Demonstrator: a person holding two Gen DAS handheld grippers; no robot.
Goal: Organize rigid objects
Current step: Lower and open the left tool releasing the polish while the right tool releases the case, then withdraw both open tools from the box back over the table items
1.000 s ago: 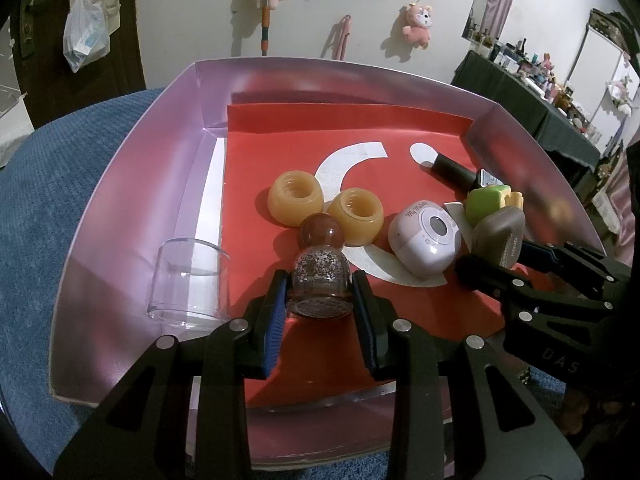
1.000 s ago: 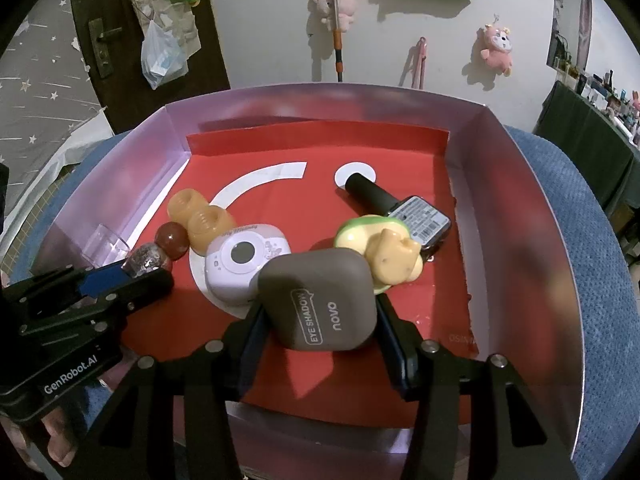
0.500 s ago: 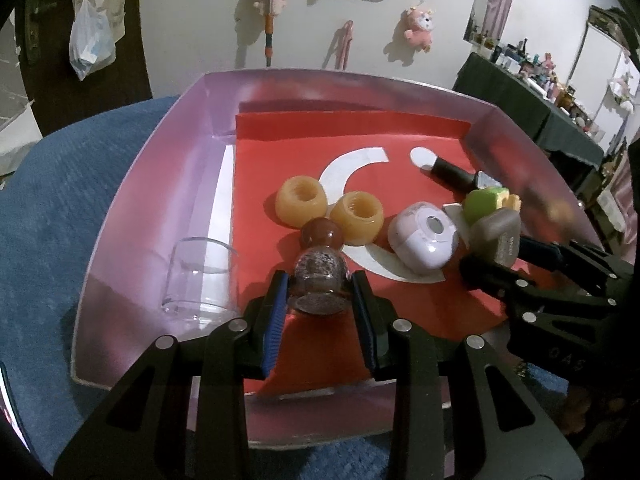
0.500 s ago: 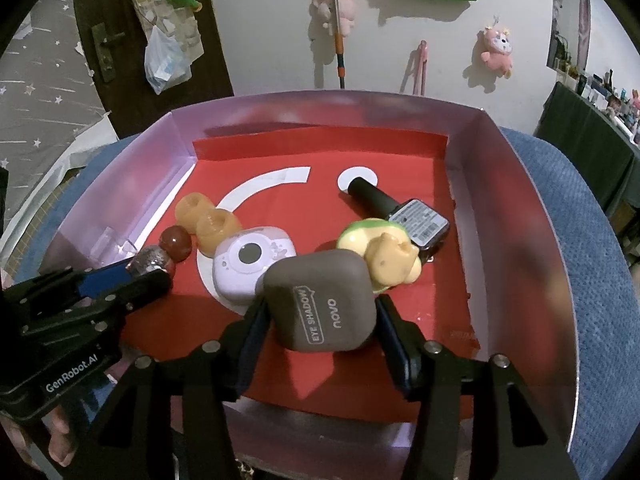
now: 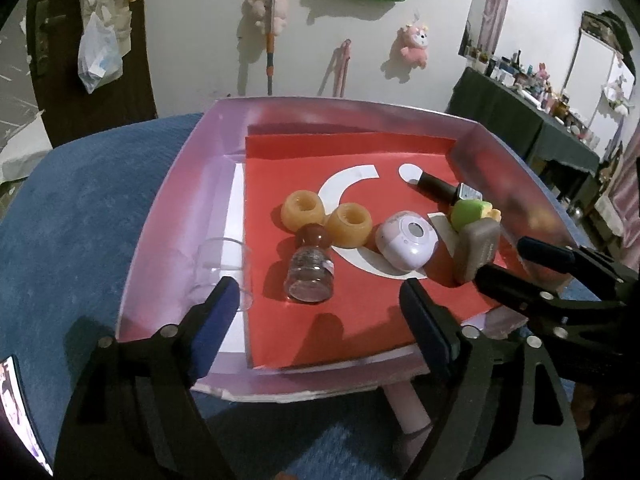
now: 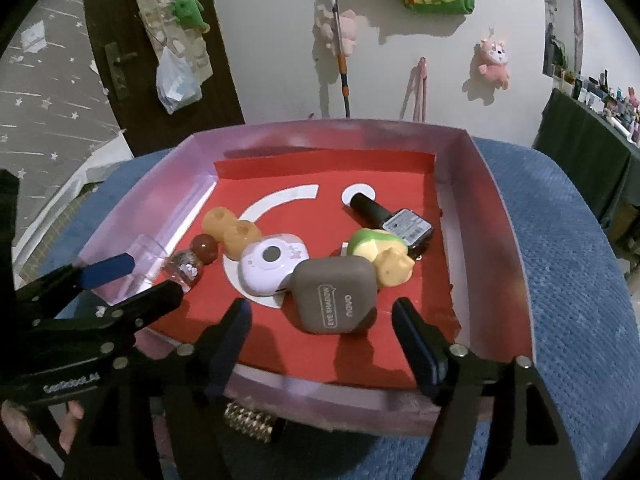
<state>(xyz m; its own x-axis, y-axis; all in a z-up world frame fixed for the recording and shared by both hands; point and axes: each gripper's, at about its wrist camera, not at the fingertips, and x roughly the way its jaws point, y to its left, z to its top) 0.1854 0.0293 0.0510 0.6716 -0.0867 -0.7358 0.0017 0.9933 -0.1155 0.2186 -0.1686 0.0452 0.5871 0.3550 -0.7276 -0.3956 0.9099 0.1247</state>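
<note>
Both sets of jaws spreading wider, gripping nothing. Left gripper (image 5: pixel 320 316) hovering at the near edge of the pink tray (image 5: pixel 168 208), pads well clear of the little glitter bottle (image 5: pixel 310 270) lying on its side on the red sheet (image 5: pixel 360 312), round brown stopper pointing away. Right gripper (image 6: pixel 322 332) hanging just short of the grey eyeshadow case (image 6: pixel 336 296), that case lying flat on the red sheet, free of both pads. Sitting around them in the tray: two amber rings (image 5: pixel 322 216) touching each other beyond the bottle, a white toy camera (image 6: pixel 272 266) beside the case, a green and yellow toy (image 6: pixel 380 256) touching the case's far edge, a dark nail polish bottle (image 6: pixel 390 216) behind it, a clear cup (image 5: pixel 222 268) at the left wall. Tray resting on a blue cushion (image 6: pixel 580 280).
</note>
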